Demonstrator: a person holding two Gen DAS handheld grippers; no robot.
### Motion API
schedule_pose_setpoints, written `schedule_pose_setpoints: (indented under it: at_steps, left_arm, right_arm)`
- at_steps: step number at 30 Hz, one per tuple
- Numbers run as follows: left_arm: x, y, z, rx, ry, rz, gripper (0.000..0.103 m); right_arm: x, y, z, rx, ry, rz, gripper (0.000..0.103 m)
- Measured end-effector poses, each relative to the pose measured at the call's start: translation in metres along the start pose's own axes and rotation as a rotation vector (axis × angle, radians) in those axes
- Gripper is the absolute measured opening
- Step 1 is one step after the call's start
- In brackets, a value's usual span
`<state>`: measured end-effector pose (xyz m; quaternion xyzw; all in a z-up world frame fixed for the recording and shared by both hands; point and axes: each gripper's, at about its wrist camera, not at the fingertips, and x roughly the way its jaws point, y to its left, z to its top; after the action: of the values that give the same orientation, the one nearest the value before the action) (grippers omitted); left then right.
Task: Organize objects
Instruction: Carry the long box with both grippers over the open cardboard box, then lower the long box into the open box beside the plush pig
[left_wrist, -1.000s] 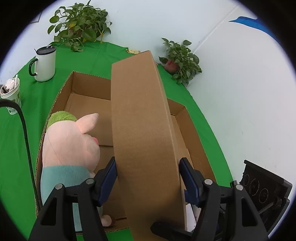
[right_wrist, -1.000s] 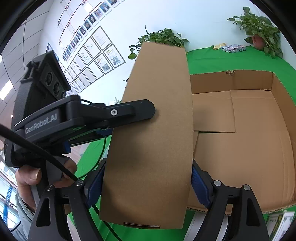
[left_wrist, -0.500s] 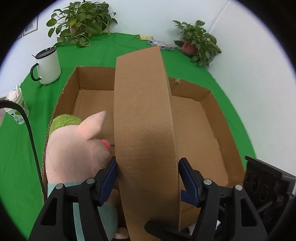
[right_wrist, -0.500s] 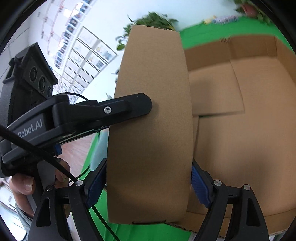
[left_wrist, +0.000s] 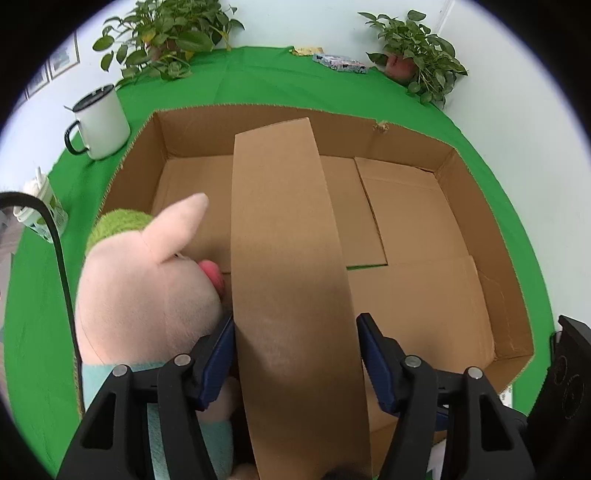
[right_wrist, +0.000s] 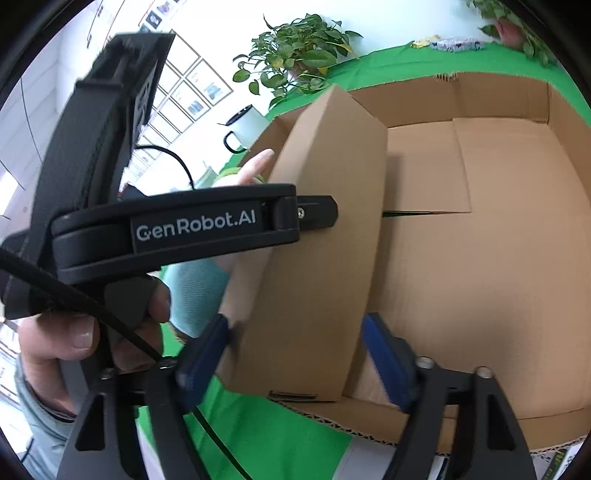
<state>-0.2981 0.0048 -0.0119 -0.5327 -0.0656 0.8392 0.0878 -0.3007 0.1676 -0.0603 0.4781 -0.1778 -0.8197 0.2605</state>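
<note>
Two blue pads of the left hand-held gripper (left_wrist: 295, 354) are clamping the narrow cardboard box (left_wrist: 291, 280) inside the open carton (left_wrist: 480, 206), beside the plush pig (left_wrist: 147, 288) at 9 o'clock, while the right hand-held gripper (right_wrist: 295, 365) is straddling that box, right pad apart.

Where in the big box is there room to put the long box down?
The open box has bare floor on its right half, between the long box and the right wall. The left side is crowded: the plush pig fills it and presses against the long box. Outside, the mug and drink cup crowd the left cloth.
</note>
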Motion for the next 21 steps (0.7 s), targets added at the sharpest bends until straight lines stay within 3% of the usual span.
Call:
schedule_pose_setpoints:
  at_steps: [6, 8, 13, 18, 21]
  left_arm:
    - [-0.007, 0.000, -0.007, -0.004, 0.015, -0.085, 0.060]
    - [-0.007, -0.002, -0.010, 0.004, 0.031, -0.107, 0.045]
    - [-0.008, 0.001, -0.013, -0.008, 0.027, -0.125, 0.044]
    - [-0.013, 0.013, -0.018, -0.057, 0.030, -0.171, 0.036]
    - [-0.016, 0.020, -0.023, -0.084, 0.025, -0.169, 0.035]
  right_arm:
    - [-0.005, -0.014, -0.001, 0.052, 0.009, -0.003, 0.061]
    - [-0.010, -0.018, -0.004, 0.056, 0.012, -0.048, 0.064]
    - [-0.010, -0.027, -0.005, 0.066, 0.030, -0.022, 0.065]
    - [-0.003, -0.013, -0.003, -0.012, 0.043, 0.027, 0.049]
    - [0.000, -0.006, -0.002, -0.044, 0.045, 0.022, 0.049]
